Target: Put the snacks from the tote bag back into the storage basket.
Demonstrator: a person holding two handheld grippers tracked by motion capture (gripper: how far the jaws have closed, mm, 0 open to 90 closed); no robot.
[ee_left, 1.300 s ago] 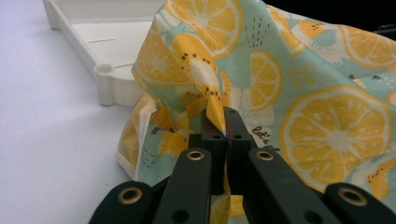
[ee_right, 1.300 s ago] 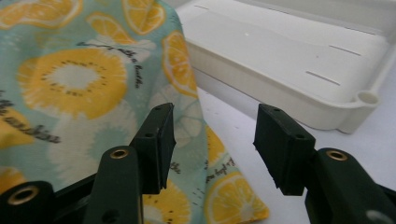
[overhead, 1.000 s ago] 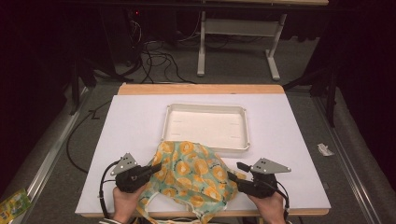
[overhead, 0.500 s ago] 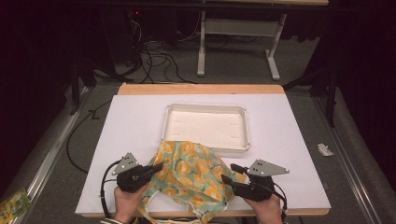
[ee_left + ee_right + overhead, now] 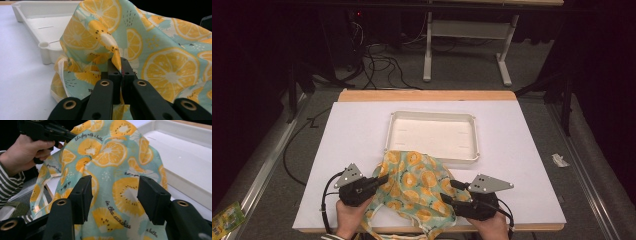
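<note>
The lemon-print cloth bag lies bunched on the near edge of the white bench, its far side touching the empty white tray. The left gripper keeps its jaws clamped on a fold of the bag, unmoved since a second ago. The right gripper has drawn slightly back; its jaws have just been opening and stand apart, the fabric behind them unpinched.

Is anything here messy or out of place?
Only the lemon-print cloth bag: it lies crumpled, its far edge draped over the white tray's near rim and a strap hanging off the table. The left gripper pinches a fold.
</note>
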